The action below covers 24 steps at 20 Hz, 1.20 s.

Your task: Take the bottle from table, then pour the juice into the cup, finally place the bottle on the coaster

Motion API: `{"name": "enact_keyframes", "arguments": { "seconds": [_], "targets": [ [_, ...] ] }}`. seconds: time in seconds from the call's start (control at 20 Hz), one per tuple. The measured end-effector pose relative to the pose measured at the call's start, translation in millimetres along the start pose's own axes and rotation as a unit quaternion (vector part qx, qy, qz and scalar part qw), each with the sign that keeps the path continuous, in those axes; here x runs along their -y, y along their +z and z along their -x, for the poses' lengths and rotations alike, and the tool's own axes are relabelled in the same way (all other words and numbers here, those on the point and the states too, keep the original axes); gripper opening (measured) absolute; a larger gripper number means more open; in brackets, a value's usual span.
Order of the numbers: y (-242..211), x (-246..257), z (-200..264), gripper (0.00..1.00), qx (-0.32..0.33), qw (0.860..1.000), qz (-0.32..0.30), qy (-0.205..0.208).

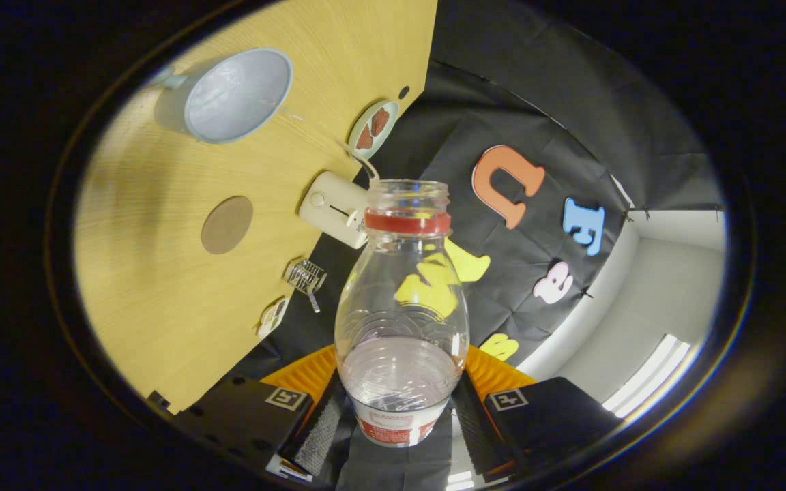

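Note:
My gripper (398,409) is shut on a clear plastic bottle (401,300), both fingers pressing its lower body. The bottle has a red neck ring, no cap, and a red and white label near its base. It looks empty of juice. The whole view is rolled, so the wooden table (161,286) stands steeply tilted beside the bottle. A grey-blue cup (236,94) sits on the table, far beyond the fingers, its open mouth facing me. A round brown coaster (227,224) lies flat on the table between the cup and the fingers.
A white boxy device (333,206) sits at the table's edge just behind the bottle neck. Farther along that edge are a small plate with brown pieces (373,127), a little wire rack (306,276) and a small packet (273,316). The booth's black cloth hangs behind.

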State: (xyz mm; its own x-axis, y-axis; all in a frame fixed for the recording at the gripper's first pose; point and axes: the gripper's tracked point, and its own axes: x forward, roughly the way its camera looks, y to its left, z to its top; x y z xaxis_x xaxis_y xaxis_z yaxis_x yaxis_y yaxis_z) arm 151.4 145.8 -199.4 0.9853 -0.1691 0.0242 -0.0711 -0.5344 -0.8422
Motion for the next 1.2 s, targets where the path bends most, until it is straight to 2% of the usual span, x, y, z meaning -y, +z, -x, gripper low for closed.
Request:
{"name": "enact_keyframes", "arguments": {
  "seconds": [1.2],
  "targets": [
    [-9, 43, 9, 0.82, -0.003, 0.999, 0.023, -0.042]
  ]
}}
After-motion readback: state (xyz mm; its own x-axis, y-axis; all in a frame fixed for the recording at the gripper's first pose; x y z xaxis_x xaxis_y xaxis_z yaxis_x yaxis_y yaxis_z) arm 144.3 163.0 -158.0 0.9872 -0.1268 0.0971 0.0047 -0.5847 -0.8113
